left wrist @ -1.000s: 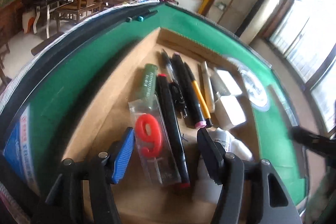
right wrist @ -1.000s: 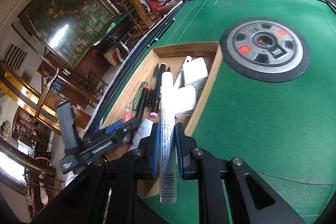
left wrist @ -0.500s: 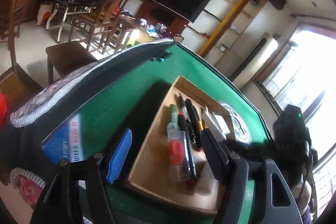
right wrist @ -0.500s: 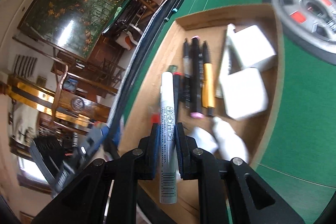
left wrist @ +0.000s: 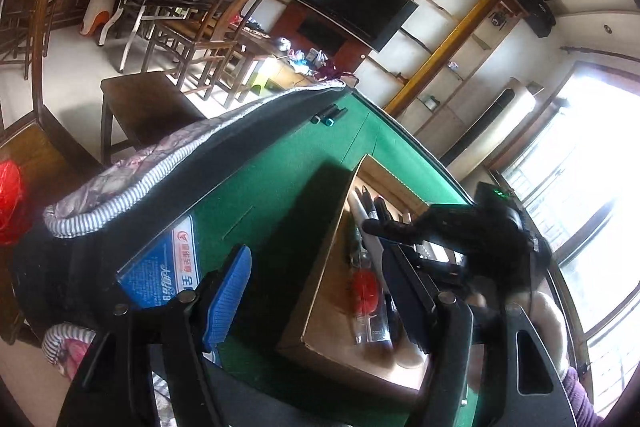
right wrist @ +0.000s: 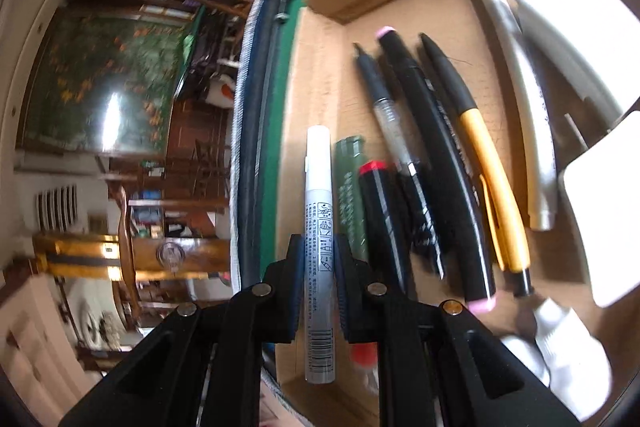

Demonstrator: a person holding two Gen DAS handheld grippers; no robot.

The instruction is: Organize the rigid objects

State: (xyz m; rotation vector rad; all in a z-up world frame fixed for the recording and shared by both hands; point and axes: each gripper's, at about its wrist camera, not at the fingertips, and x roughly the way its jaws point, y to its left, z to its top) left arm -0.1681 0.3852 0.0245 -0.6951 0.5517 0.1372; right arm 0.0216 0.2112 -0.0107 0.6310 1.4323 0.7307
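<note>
My right gripper (right wrist: 319, 267) is shut on a white marker (right wrist: 319, 227) and holds it low over the left part of a shallow cardboard tray (right wrist: 316, 75). Beside the marker in the tray lie a green pen (right wrist: 352, 195), a black marker with a red cap (right wrist: 378, 211), black pens (right wrist: 432, 147), an orange pen (right wrist: 492, 183) and a silver pen (right wrist: 524, 107). My left gripper (left wrist: 316, 291) is open and empty, raised near the tray's (left wrist: 320, 291) near left corner. In the left wrist view the right gripper (left wrist: 452, 231) hangs over the tray with the white marker (left wrist: 372, 239).
The tray sits on a green table (left wrist: 280, 179) with a padded dark rim. White blocks (right wrist: 576, 23) and a white tube (right wrist: 568, 347) fill the tray's right side. A clear pack with a red "9" (left wrist: 366, 291) lies in the tray. Two pens (left wrist: 328, 115) lie at the table's far edge.
My right gripper moved down and left over the tray with the white marker. My left gripper pulled back and up from the tray, still open.
</note>
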